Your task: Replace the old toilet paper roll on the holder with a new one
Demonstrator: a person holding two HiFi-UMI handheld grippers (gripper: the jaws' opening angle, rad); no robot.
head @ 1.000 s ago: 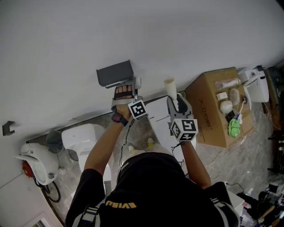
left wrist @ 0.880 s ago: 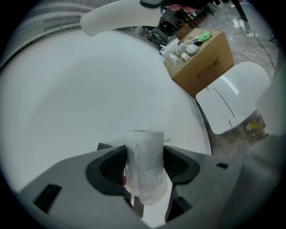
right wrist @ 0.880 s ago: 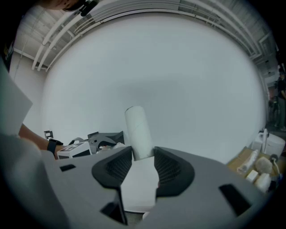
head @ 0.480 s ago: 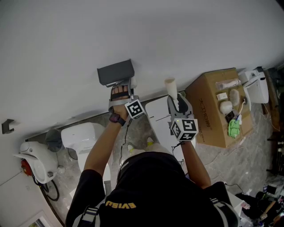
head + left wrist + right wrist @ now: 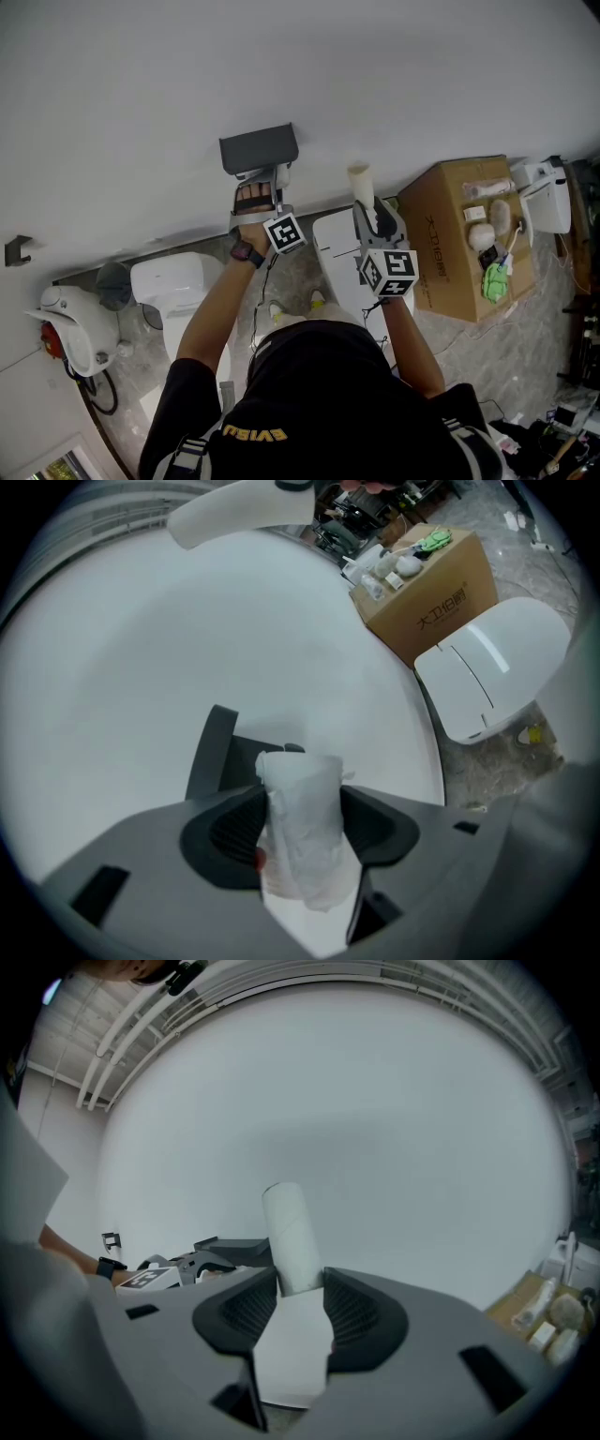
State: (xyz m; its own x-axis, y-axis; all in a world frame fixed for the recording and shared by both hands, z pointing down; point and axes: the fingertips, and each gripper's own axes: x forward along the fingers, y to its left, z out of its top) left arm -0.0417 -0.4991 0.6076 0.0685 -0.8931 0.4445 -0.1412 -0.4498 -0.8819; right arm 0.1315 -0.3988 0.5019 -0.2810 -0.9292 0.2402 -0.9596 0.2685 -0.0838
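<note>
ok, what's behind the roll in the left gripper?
The dark grey holder sits directly behind the paper roll held in the left gripper. The roll covers the holder's middle, so any bar there is hidden.

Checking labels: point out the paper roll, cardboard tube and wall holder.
paper roll (image 5: 302,827), left gripper view, its wrapped side.
cardboard tube (image 5: 289,1237), right gripper view, mid-shaft.
wall holder (image 5: 259,148), head view, its dark cover.

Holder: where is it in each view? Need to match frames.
Head view: holder upper centre.
Left gripper view: holder centre, behind the gripped roll.
Right gripper view: holder small, left of the gripped tube.
Shared landmark: box, on the right in all three.
</note>
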